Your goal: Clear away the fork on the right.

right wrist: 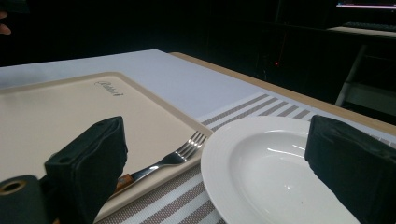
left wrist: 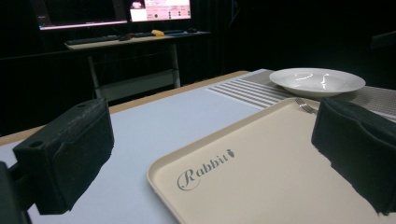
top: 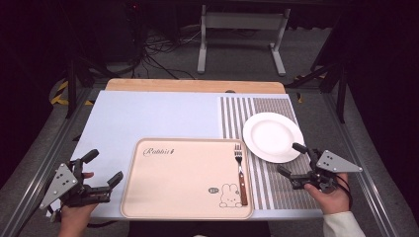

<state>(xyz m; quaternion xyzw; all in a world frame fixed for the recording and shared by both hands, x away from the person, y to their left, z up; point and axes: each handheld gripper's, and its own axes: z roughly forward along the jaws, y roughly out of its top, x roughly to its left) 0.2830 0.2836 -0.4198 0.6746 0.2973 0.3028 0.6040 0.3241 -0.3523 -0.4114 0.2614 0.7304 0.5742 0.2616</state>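
Beige and printed with a rabbit, the tray (top: pixel 188 177) lies at the near edge of the table, a wooden-handled fork (top: pixel 240 173) lying along its right side. The white plate (top: pixel 272 137) sits just beside it on the striped placemat (top: pixel 276 106). The right gripper (top: pixel 291 159) hovers at the plate's near rim, jaws wide apart and holding nothing. The left gripper (top: pixel 104 168) hangs left of the tray, equally wide and empty.

A desk (left wrist: pixel 135 42) with lit monitors (left wrist: pixel 159 9) stands beyond the table.
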